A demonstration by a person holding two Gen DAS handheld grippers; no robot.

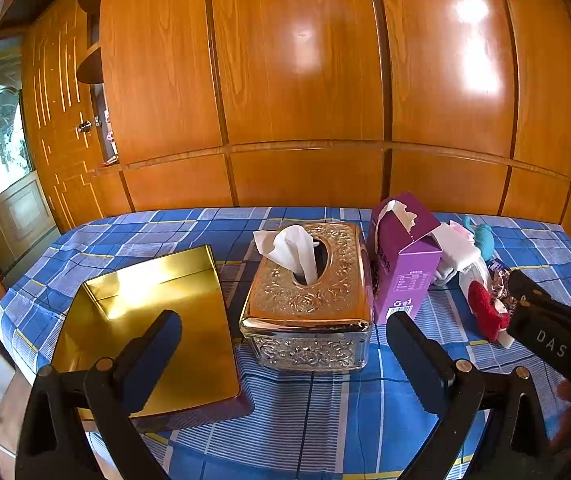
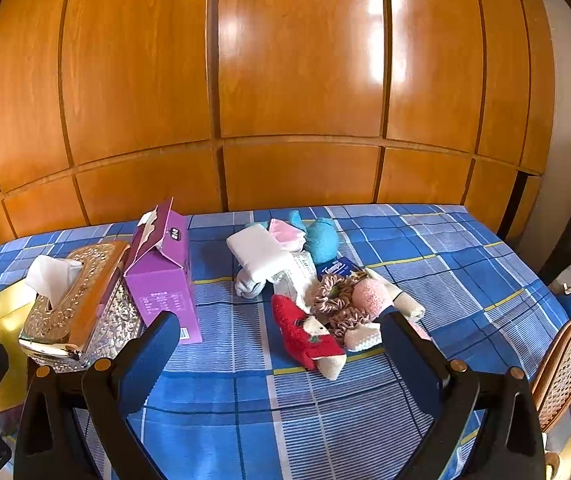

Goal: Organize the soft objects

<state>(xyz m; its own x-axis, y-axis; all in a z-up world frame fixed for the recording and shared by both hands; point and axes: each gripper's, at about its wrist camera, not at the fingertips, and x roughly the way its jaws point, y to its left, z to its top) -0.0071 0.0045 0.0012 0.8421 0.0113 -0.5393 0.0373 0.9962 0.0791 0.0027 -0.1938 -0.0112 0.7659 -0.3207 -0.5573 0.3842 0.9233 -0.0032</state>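
A pile of soft things lies on the blue checked cloth (image 2: pixel 245 400): a red and white sock (image 2: pixel 305 336), a pink fuzzy sock (image 2: pixel 369 294), a ruffled scrunchie (image 2: pixel 335 300), a white folded cloth (image 2: pixel 257 252) and a teal plush (image 2: pixel 321 238). My right gripper (image 2: pixel 281 344) is open and empty, just in front of the pile. My left gripper (image 1: pixel 285 344) is open and empty, in front of the ornate tissue box (image 1: pixel 309 296). An empty gold tray (image 1: pixel 149 320) lies left of that box. The red sock also shows in the left wrist view (image 1: pixel 485 312).
A purple tissue carton (image 1: pixel 401 256) stands between the ornate box and the pile. A wooden wardrobe wall (image 1: pixel 305 80) runs behind the table. A wicker chair (image 2: pixel 565 368) stands at the right edge. A door (image 1: pixel 5 160) is at far left.
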